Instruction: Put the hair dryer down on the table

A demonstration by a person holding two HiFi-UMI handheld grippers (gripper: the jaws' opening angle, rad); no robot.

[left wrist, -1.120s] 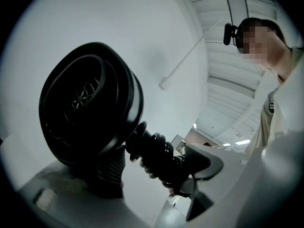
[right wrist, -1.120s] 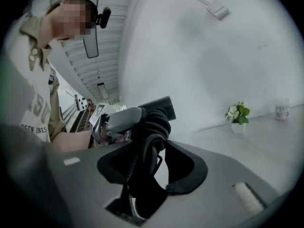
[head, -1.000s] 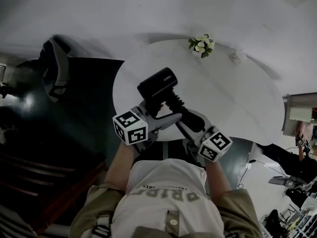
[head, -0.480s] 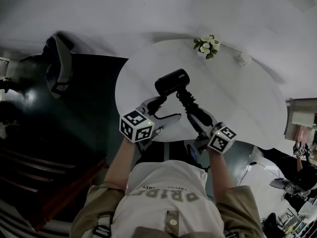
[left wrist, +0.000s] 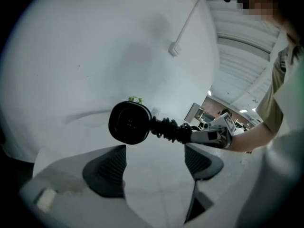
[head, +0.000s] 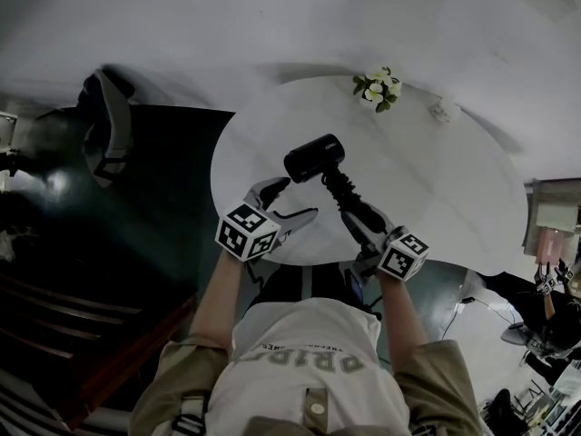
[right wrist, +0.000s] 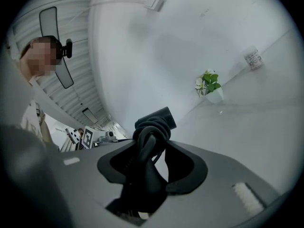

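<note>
The black hair dryer point(head: 314, 157) hangs over the round white table point(head: 436, 189), its barrel pointing left. Its cord is wound around the handle. My right gripper point(head: 357, 214) is shut on that handle from below right, and in the right gripper view the handle and cord point(right wrist: 151, 141) fill the gap between the jaws of the right gripper point(right wrist: 152, 163). My left gripper point(head: 290, 200) is open and empty, just left of and below the dryer, apart from it. In the left gripper view the hair dryer point(left wrist: 129, 123) shows end-on beyond the open left gripper point(left wrist: 154, 163).
A small pot of white flowers point(head: 375, 86) stands at the table's far edge, with a small cup point(head: 444, 109) to its right. A dark chair point(head: 104, 125) stands off the table to the left. A white wall rises behind the table.
The left gripper, close against the dryer a second ago, now stands apart from it. The right gripper has carried the dryer right and farther over the table.
</note>
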